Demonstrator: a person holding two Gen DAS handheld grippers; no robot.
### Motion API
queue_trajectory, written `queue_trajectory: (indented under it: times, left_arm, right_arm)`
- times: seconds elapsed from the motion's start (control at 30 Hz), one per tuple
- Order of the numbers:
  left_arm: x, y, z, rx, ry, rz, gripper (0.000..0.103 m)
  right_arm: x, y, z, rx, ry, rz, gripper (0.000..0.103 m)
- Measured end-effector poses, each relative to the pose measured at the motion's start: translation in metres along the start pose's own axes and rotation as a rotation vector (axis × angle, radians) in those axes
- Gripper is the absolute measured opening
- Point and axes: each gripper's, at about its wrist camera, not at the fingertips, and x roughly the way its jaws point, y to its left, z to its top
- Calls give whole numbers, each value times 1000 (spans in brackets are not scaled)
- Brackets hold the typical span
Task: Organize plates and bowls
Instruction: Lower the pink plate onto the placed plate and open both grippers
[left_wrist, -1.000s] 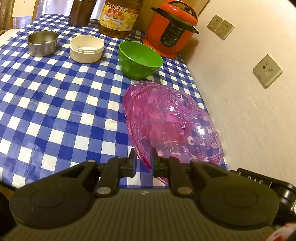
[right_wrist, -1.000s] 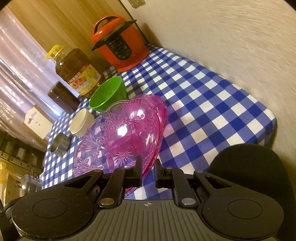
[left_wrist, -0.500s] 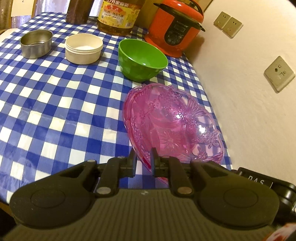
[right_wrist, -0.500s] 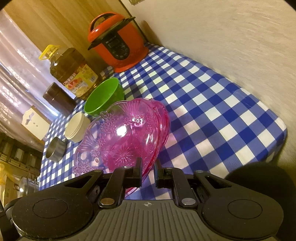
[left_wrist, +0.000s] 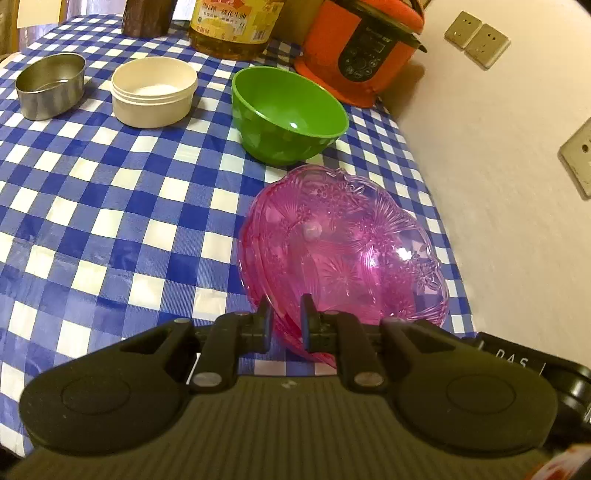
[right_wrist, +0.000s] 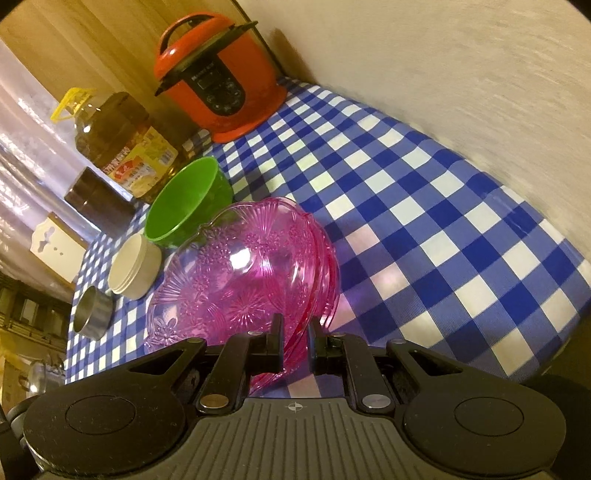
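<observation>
A stack of pink see-through plastic plates is held just above the blue checked tablecloth, near the wall edge. My left gripper is shut on the stack's near rim. My right gripper is shut on the opposite rim of the same stack. A green bowl stands just beyond the stack and also shows in the right wrist view. A cream round tub and a steel bowl stand to its left.
An orange pressure cooker, a big oil bottle and a dark jar line the far edge. The white wall with sockets runs along the table's right side. The table's near edge drops off by the stack.
Both grippers have carried the pink stack forward along the table toward the green bowl. The grip on both rims is unchanged.
</observation>
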Motion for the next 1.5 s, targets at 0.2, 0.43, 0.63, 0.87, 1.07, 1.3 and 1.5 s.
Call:
queue_trajectory:
  times: [0.2,0.43,0.63,0.87,1.07,1.3,1.5]
  left_arm:
    - [11,2,6,-7,23,7,13]
    - [18,4,8,-6,39,5,14]
    - [19,3,11,9,37,5,14]
    - [6,-1,12,105,-13,47,34]
    - [2,12,12,72,-26,53,34]
    - [4,18,10,56,-26,49,34]
    - [9,18,7,56,-15,45,34]
  right_arm:
    - [13,1,6,0,14,-12,12]
    - [22,-1,8,6,32,-19,12]
    - [23,-1,10,7,33,-18,12]
    - [20,-5,12,6,12,3,21]
    - [12,-10,13,-9,-20,7,38]
    - [8,-21,11,15,-58,-4,38]
    - [13,-21,9,9,-47,-22,37]
